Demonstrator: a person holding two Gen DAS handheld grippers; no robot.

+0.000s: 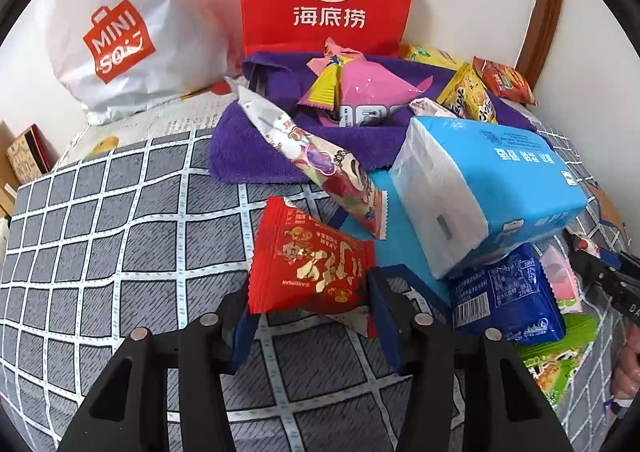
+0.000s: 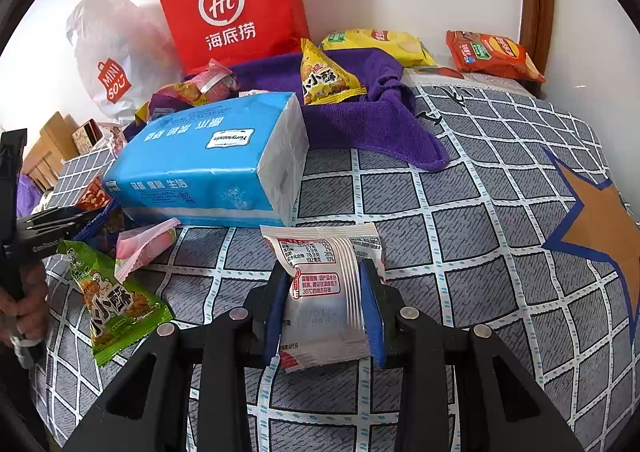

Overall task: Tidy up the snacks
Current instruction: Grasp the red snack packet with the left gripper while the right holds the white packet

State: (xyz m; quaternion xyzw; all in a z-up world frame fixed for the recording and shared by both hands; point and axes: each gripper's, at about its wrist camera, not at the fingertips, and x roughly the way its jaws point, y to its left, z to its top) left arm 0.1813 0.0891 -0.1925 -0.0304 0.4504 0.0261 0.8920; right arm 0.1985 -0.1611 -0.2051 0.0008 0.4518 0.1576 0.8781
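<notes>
The left gripper [image 1: 308, 302] has its blue-padded fingers [image 1: 386, 304] on either side of a red snack packet [image 1: 310, 266], both pads against the packet's edges, so it is pinched and tilted above the checked bed cover [image 1: 120, 232]. Just ahead of these fingers lies a long white-and-red wrapper [image 1: 320, 160], and to their right a blue tissue pack [image 1: 488, 188] rests on a dark blue packet [image 1: 504, 296]. The right gripper [image 2: 326, 304] pinches a white snack packet [image 2: 326, 284] upright between its fingers. To their left lies a green snack packet [image 2: 112, 300], ahead the tissue pack, and beyond it a purple towel [image 2: 368, 120] and a red paper bag [image 2: 232, 4].
</notes>
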